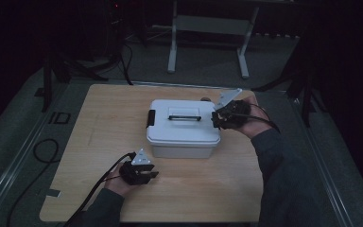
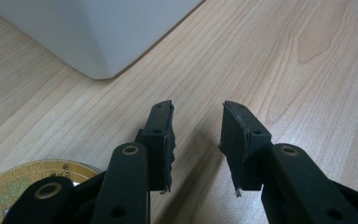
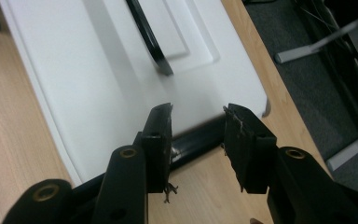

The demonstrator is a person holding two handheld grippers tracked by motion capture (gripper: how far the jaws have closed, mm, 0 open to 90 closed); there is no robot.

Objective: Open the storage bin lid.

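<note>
A white lidded box [image 1: 183, 127] stands near the middle of the wooden bench [image 1: 99, 123], with a black handle [image 1: 184, 117] on its lid and a black latch [image 1: 150, 118] at its 9 o'clock end.

The right gripper [image 1: 216, 118] is at the box's 3 o'clock end. In the right gripper view its fingers [image 3: 158, 140] are partly open and hold nothing; the black latch [image 3: 200, 140] of that end lies between them, just beyond the tips.

The left gripper [image 1: 155, 174] rests on the bench at the box's 7 o'clock, apart from it. Its fingers [image 2: 161, 140] are partly open over bare wood, the box corner [image 2: 98, 42] at 11 o'clock. A gold disc [image 2: 9, 186] shows beside them at 8 o'clock.
</note>
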